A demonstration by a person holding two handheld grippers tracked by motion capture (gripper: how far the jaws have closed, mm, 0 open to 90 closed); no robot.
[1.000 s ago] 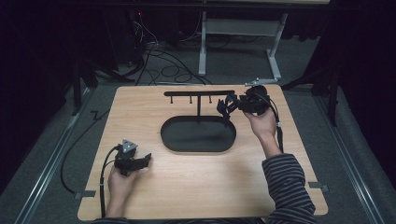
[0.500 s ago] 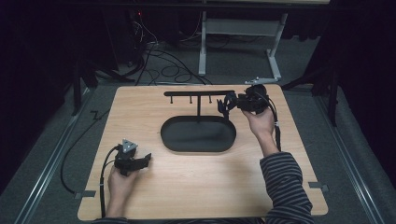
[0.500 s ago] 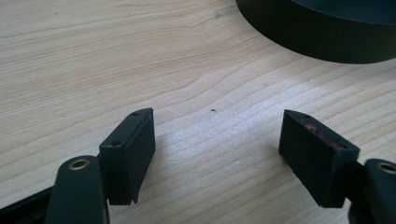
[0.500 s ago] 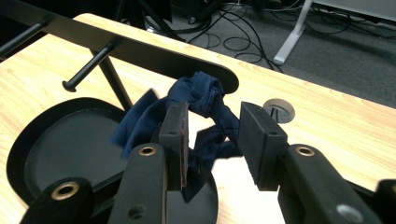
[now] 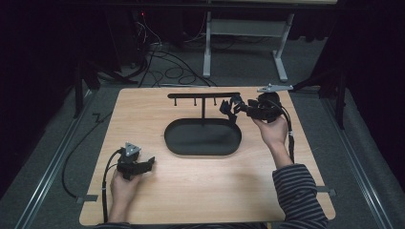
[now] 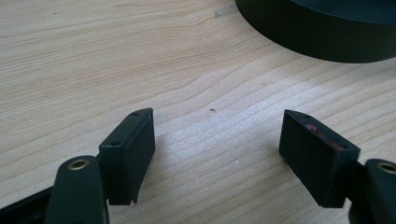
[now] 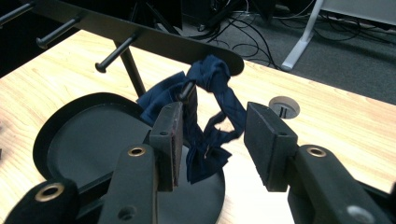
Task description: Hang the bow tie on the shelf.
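A black rack with a peg bar (image 5: 203, 95) stands on an oval black tray (image 5: 203, 137) in the middle of the wooden table. A dark blue knotted cloth loop (image 7: 212, 93) hangs from the peg at the bar's right end. My right gripper (image 7: 217, 126) points at it from the right, and the cloth hangs between its jaws. Those jaws have just been opening: the right pad stands apart from the cloth and the left pad is close beside it. From above, the right gripper (image 5: 232, 109) sits at the bar's right end. My left gripper (image 5: 149, 163) rests open and empty near the front left.
The tray's rim (image 6: 327, 37) lies just ahead of the left gripper (image 6: 217, 140). A round cable hole (image 7: 284, 108) sits in the table beyond the rack. Other pegs (image 7: 112, 56) on the bar are bare. Cables and white desk legs (image 5: 282, 52) lie on the floor behind.
The right gripper's jaws have spread apart around the blue cloth at the bar's end, while the hand stayed nearly in place. The left hand and gripper have not moved.
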